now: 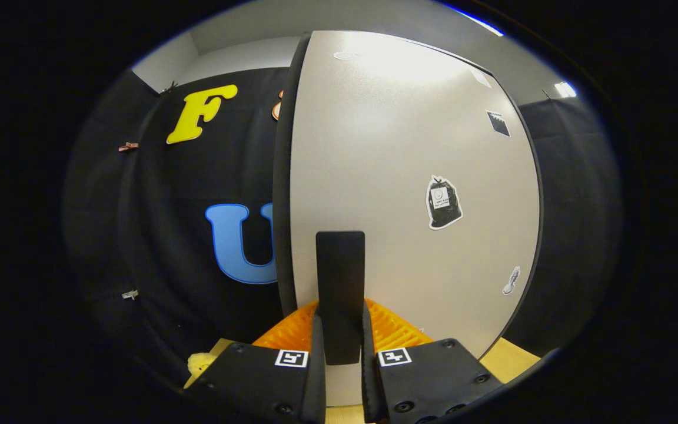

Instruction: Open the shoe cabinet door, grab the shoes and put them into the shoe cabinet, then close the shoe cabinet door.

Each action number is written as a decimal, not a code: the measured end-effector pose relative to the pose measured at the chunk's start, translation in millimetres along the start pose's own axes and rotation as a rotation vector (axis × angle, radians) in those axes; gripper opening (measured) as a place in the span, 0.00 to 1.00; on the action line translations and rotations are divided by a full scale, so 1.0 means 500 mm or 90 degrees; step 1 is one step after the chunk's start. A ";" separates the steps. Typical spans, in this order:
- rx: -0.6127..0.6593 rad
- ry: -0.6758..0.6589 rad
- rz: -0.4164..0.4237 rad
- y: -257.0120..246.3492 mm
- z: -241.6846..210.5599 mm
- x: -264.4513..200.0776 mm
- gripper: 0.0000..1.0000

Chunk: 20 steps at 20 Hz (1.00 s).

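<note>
I have the gripper closed down on the handle, a dark upright bar on the door. Both fingers press on the bar's lower end, one on each side, with only the bar's width between them.

The door rises just beyond the fingers, pale grey with a dark edge. I see its face at a slant, and the dark edge on the left stands free against the wall behind, so I take it to be swung partly open, though I can't be sure from here. The cabinet's inside is hidden behind the door, so I cannot tell what it holds. I can't pick out the shoes for certain.

On the door, right of the handle, sits a sticker with a dark bag shape, a smaller pale one lower down near the door's right edge, and a dark patch higher up. Their detail is too small to make out.

Right by the fingers, at the foot of the door, lies something orange and ribbed, mostly covered by the gripper. A pale yellow lump peeks out left of the left finger, cut off. A light wooden surface shows below the door. Black cloth hangs behind, under a grey ceiling.
</note>
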<state>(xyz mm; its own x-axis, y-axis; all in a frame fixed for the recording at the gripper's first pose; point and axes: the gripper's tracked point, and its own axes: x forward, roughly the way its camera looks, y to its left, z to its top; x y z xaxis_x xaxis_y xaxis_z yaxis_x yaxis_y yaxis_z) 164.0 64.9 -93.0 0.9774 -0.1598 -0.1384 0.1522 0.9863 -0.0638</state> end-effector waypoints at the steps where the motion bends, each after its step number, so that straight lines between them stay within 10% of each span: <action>1: -0.001 0.003 0.007 -0.004 0.000 -0.017 0.28; 20: 0.020 0.014 0.152 -0.222 0.007 -0.326 0.28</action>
<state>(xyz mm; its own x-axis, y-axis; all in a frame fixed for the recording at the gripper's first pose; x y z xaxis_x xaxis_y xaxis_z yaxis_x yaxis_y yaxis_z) -11.7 -18.3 -59.8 0.9828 0.0770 -0.1677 -0.0774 0.9970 0.0046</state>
